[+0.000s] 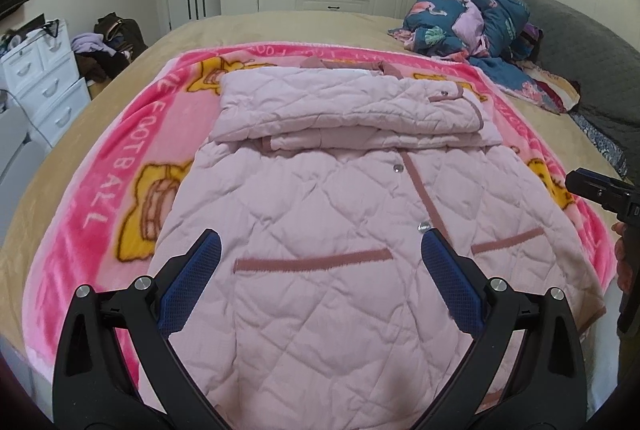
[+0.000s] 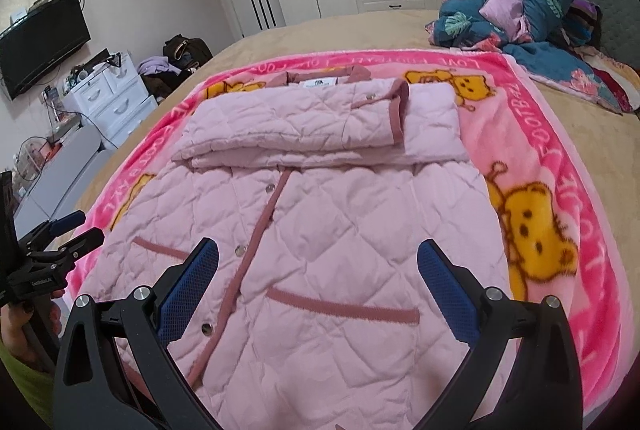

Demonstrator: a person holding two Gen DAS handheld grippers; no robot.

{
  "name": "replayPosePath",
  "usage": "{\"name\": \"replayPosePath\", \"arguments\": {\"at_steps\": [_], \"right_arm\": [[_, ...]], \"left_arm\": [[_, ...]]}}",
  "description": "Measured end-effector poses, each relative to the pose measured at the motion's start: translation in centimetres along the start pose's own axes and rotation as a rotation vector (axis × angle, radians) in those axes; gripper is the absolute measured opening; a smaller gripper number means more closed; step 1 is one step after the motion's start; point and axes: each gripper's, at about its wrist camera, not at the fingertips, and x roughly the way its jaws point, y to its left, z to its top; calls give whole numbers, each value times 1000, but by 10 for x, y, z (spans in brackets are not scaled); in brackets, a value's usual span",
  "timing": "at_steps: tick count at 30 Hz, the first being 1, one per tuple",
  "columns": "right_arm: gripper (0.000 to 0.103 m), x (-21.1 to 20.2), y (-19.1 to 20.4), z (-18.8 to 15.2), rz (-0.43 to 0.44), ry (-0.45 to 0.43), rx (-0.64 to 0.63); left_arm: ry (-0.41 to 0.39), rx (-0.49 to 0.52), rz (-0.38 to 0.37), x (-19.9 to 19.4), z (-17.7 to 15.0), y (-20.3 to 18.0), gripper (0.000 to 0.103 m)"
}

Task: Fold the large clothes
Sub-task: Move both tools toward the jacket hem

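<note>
Both grippers, left (image 1: 320, 258) and right (image 2: 318, 266), hover agape at 6 o'clock over the sleeves-folded pink coat (image 1: 320, 214), poised for its hem.

Pink quilted coat (image 1: 320, 214) lies flat, sleeves folded across its chest.

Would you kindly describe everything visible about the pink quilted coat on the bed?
The pink quilted coat lies flat, front up, on a pink cartoon blanket. It looks padded, diamond-stitched, with darker pink trim along the placket, pocket openings and cuff, and metal snaps. Both sleeves are folded across the chest. Neither open gripper touches it.
</note>
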Motion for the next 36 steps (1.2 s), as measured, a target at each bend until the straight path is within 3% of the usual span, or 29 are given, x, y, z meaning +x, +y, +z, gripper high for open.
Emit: {"name": "replayPosePath", "arguments": {"at_steps": [18,36], "right_arm": [[99,-4,-29,-38,-30,71,30],[99,-3,-57,-71,-64,144,51]], "left_arm": [[71,-40,77,-4,-35,24,94],[165,-148,164,-3,-68,70,94]]}}
